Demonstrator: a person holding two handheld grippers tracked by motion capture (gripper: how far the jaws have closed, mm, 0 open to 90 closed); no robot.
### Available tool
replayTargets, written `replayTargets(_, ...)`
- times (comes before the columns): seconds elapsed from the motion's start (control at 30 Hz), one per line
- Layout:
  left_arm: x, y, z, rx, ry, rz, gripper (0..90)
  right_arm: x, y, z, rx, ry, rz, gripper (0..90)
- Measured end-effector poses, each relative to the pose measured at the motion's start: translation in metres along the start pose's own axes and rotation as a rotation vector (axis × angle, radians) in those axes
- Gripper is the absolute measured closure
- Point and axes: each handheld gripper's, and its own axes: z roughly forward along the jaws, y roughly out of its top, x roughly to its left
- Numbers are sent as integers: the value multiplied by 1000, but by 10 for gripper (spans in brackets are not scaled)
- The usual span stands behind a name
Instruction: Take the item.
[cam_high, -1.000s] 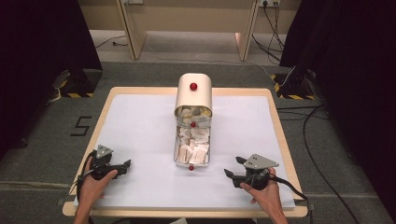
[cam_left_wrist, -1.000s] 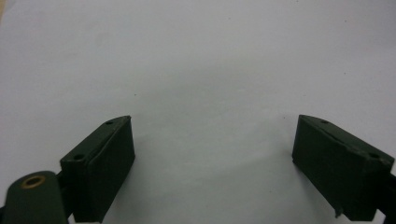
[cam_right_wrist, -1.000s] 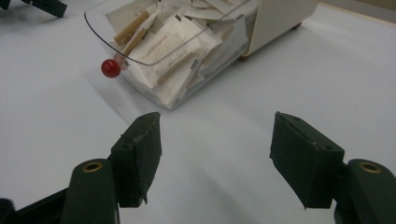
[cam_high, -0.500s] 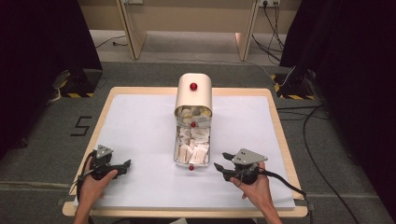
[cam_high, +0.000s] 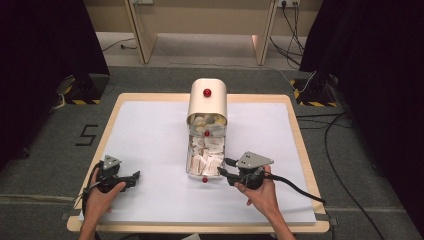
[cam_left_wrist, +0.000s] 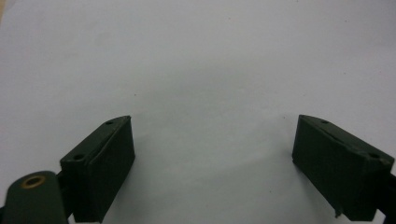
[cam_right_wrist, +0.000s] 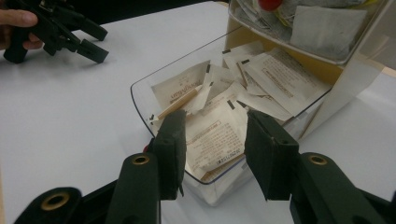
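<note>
Right tongs (cam_right_wrist: 212, 156), jaws apart, hover at the pulled-out drawer (cam_high: 205, 161) of paper packets (cam_right_wrist: 219, 133) mid-bench, nothing gripped yet, while the left tongs (cam_high: 131, 179) rest spread wide over the white bench (cam_high: 150, 135).

A dim room with a grey floor around a pale wooden table

The table (cam_high: 299, 145) has a light wood rim and a white sheet (cam_high: 150, 135) over most of its top; grey carpet (cam_high: 45, 165) lies all round it, with a dark mark like a "5" (cam_high: 86, 135) at the left; black curtains (cam_high: 45, 45) hang on both sides; yellow-and-black striped blocks (cam_high: 80, 88) sit at their feet; pale wooden legs (cam_high: 141, 30) stand at the back; black cables (cam_high: 345, 165) trail on the right.
</note>
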Motion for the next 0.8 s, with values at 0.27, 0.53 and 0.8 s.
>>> replayTargets(0.27,0,0,0,-1,0,0,120,2,7,13,16,-2,-20,619)
replayTargets(0.53,0,0,0,-1,0,0,120,4,11,29,21,22,-24,655)
replayTargets(0.8,0,0,0,-1,-1,-1,120,3,11,41,38,32,-3,666)
